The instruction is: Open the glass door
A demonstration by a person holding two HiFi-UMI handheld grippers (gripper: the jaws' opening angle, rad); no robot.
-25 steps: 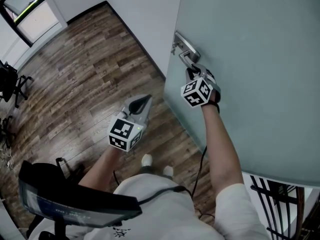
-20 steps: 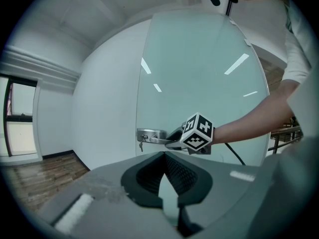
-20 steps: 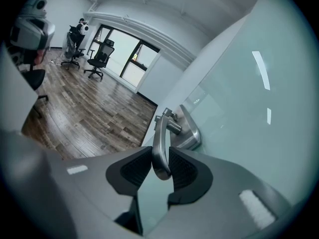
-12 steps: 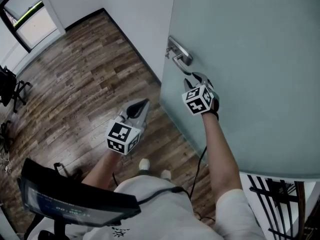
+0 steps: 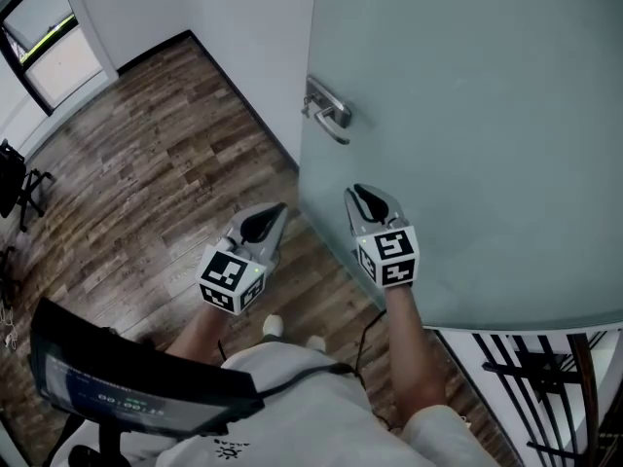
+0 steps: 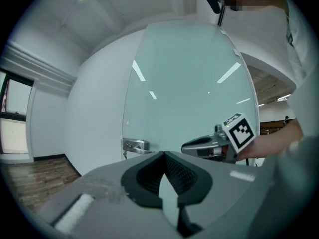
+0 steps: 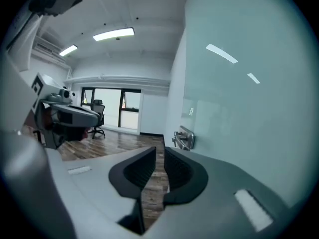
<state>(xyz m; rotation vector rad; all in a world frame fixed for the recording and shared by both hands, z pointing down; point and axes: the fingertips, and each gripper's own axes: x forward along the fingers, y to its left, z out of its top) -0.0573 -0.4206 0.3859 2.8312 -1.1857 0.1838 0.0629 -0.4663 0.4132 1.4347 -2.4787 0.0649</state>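
The frosted glass door (image 5: 467, 115) fills the right of the head view, and its edge has swung out over the wooden floor. Its metal lever handle (image 5: 328, 113) is free. My right gripper (image 5: 366, 200) hangs below the handle and apart from it. Its jaws are closing, with a narrow gap and nothing between them (image 7: 159, 159). The handle (image 7: 184, 138) lies ahead of it on the right. My left gripper (image 5: 274, 212) floats left of the door edge, shut and empty (image 6: 164, 156). From there I see the handle (image 6: 134, 146) and the right gripper (image 6: 202, 145).
A white wall (image 5: 243, 27) meets the door's edge side. Wooden floor (image 5: 146, 163) stretches left to a window (image 5: 44, 22) and a black office chair (image 5: 15, 178). A black railing (image 5: 545, 387) stands at the bottom right. A dark device (image 5: 127, 377) sits at the bottom left.
The right gripper has let go of the handle and drawn back down and away from it, rolling upright. The door edge has swung further left. The left gripper has drifted slightly.
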